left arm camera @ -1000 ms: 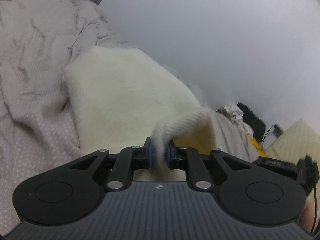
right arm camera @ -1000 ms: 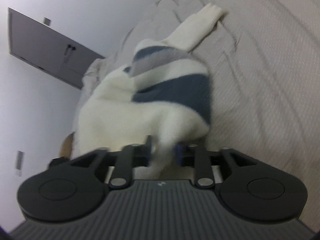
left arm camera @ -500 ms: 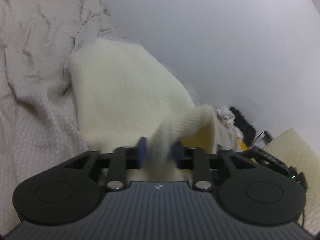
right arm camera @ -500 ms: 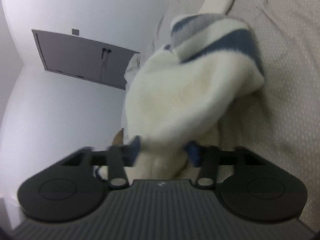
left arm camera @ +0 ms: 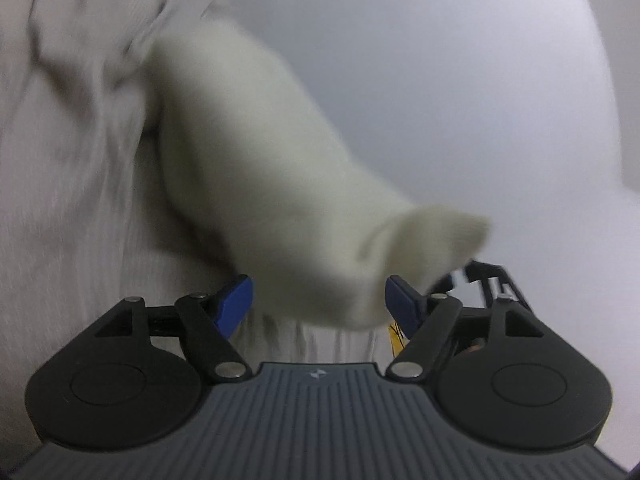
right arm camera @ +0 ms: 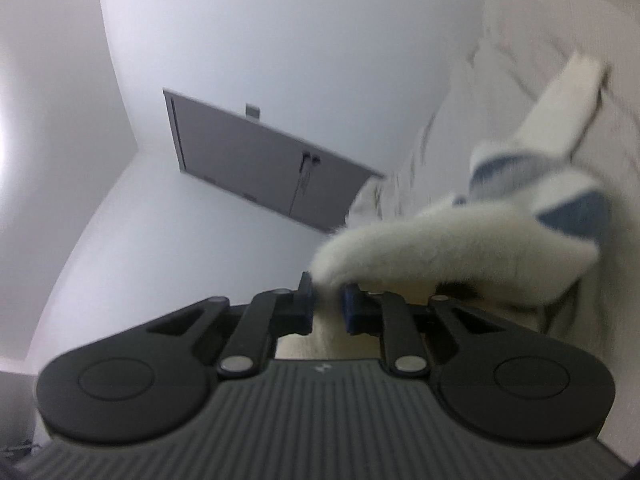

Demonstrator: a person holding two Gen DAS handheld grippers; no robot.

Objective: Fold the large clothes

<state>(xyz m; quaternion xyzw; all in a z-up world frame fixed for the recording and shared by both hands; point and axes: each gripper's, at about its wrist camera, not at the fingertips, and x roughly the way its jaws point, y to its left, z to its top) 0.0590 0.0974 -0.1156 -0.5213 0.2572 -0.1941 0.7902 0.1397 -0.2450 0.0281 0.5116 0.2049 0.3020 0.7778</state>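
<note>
Sweater edge clamped by the right hand-held gripper; left one releasing.

The fluffy cream sweater with blue-grey stripes (right arm camera: 460,240) lies on the beige bed cover (left arm camera: 60,200). The right hand-held gripper (right arm camera: 329,300), its jaws just closing, pinches the near edge, presumably for the fold. The left hand-held gripper (left arm camera: 318,300), jaws just opening, stands apart around a loose corner.

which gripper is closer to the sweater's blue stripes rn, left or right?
Right. The right gripper is shut on the sweater edge, the blue stripes just beyond it. The left gripper is open around a plain cream part; no stripes show in its view.
</note>
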